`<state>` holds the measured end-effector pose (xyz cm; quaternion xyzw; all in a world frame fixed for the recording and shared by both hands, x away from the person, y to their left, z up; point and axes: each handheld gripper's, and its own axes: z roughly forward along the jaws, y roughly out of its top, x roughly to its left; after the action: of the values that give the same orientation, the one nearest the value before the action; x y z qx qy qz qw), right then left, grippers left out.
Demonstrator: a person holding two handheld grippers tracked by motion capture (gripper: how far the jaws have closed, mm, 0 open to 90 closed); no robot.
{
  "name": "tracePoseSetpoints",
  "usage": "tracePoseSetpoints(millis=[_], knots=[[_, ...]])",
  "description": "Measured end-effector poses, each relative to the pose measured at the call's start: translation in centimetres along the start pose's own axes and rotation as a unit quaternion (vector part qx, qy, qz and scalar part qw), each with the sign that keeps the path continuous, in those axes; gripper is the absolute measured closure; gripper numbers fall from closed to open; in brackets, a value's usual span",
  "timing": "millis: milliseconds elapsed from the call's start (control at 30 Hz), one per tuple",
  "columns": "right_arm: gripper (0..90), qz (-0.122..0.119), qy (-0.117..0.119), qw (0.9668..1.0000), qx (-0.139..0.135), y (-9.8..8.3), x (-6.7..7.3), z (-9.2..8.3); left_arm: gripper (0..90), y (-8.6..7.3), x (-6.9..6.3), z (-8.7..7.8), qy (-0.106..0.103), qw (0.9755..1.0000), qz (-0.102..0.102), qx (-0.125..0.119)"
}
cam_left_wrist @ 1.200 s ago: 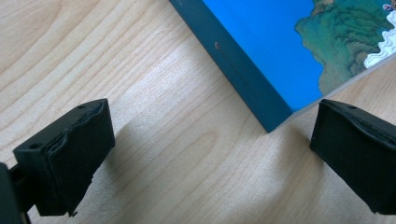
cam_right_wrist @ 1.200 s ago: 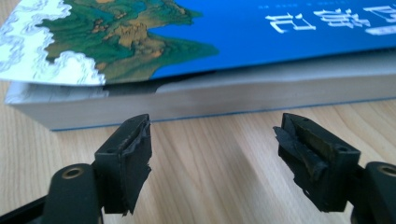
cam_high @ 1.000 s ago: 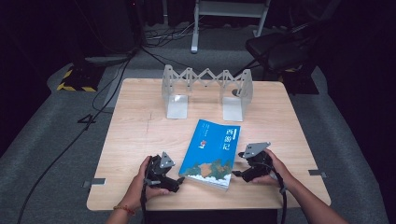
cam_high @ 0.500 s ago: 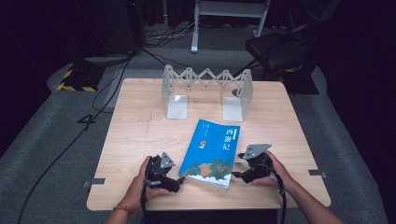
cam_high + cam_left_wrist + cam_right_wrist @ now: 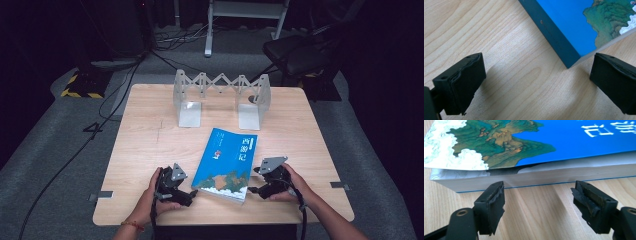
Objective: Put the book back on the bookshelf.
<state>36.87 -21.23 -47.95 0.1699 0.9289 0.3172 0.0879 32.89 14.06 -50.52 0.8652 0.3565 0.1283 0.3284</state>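
A blue book (image 5: 225, 162) with a green landscape cover lies flat on the wooden table (image 5: 150, 135), angled slightly. My left gripper (image 5: 191, 192) rests on the table at the book's near-left corner. In the left gripper view this gripper (image 5: 537, 67) is open, and the book's dark spine corner (image 5: 564, 50) lies just ahead, near the right jaw without touching it. My right gripper (image 5: 252, 181) sits at the book's right side. It (image 5: 539, 192) is open and faces the white page edge (image 5: 549, 175). Its jaws have just been closing a little, with nothing between them.
A grey metal accordion book rack (image 5: 220, 95) stands at the back middle of the table. Bare wood lies to the left and right of the book. A dark chair (image 5: 300, 50) and cables (image 5: 115, 90) are on the floor beyond the table.
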Motion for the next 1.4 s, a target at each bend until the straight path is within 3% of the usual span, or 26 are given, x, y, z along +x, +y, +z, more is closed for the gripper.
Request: tracePoseSetpoints(millis=[200, 600, 667, 767, 833, 900, 1067, 1167, 1233, 1400], knots=[[24.9, -0.005, 0.001, 1.0000, 0.000, 0.1, 0.1, 0.2, 0.8, 0.0, 0.0, 0.0, 0.000, 1.0000, -0.001, 0.000], [24.2, 0.024, 0.011, 0.9990, -0.035, 0.4, -0.2, -0.9, 1.4, -0.1, -0.2, -0.3, 0.009, 0.9999, -0.004, 0.008], [24.2, 0.025, 0.008, 0.9988, -0.042, 0.6, -0.2, -1.1, 4.1, -0.1, -0.2, -0.6, 0.006, 0.9999, 0.005, 0.009], [24.2, 0.040, 0.004, 0.9977, -0.055, 1.0, -0.2, -1.5, 22.3, 0.0, -0.7, -1.1, -0.007, 0.9998, 0.019, 0.000], [24.2, 0.042, -0.002, 0.9972, -0.062, 1.4, -0.1, -1.8, 15.4, 0.3, -1.3, -1.4, -0.009, 0.9994, 0.034, -0.005], [24.2, 0.045, -0.007, 0.9965, -0.069, 1.8, -0.1, -2.0, 18.3, 0.7, -2.0, -1.9, -0.014, 0.9986, 0.047, -0.019], [23.4, 0.048, -0.013, 0.9956, -0.080, 2.9, -0.3, -2.3, 18.2, 2.5, -4.7, -2.2, -0.032, 0.9949, 0.093, -0.023], [22.3, 0.055, -0.014, 0.9950, -0.082, 3.2, -0.4, -2.4, 19.1, 3.3, -6.1, -1.7, -0.046, 0.9935, 0.102, -0.022], [22.1, 0.056, -0.017, 0.9949, -0.082, 3.3, -0.4, -2.3, 22.3, 3.8, -7.1, -1.2, -0.065, 0.9923, 0.102, -0.026], [21.6, 0.065, -0.021, 0.9932, -0.094, 3.8, -0.5, -2.2, 23.0, 4.8, -8.6, -0.2, -0.043, 0.9930, 0.106, -0.032]])
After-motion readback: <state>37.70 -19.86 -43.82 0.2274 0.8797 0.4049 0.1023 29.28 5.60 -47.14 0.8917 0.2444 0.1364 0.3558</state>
